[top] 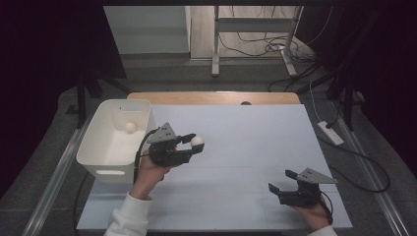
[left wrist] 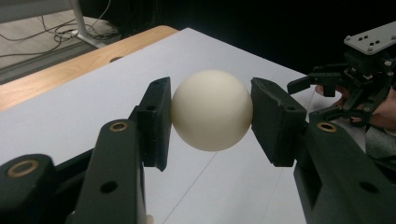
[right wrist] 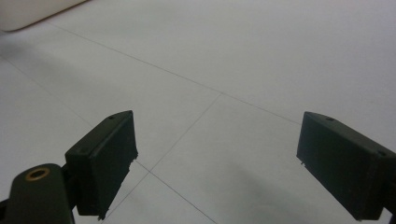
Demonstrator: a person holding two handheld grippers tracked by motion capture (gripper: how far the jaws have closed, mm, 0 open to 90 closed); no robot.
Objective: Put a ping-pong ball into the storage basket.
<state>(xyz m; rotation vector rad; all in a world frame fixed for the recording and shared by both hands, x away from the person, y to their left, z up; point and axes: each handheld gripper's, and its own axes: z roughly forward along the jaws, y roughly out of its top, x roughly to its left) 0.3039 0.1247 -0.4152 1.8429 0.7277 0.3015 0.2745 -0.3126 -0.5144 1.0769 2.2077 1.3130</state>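
At the lower right of the high view the right gripper (top: 281, 181) rests low with jaws wide and empty. Left of centre, the left gripper (top: 193, 144) clamps a cream ball (top: 197, 141) squarely between its jaws, above the table (top: 246, 147). Farther left stands a white bin (top: 98, 147) holding a second ball (top: 130, 127).

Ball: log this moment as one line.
left gripper: shut on ball | right gripper: open, nothing held, over table | bin: second ball inside

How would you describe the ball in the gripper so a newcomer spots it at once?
Start at the white bin at the table's left edge. Just right of it the left gripper clamps a cream ball. The other ball lies inside the bin, untouched.
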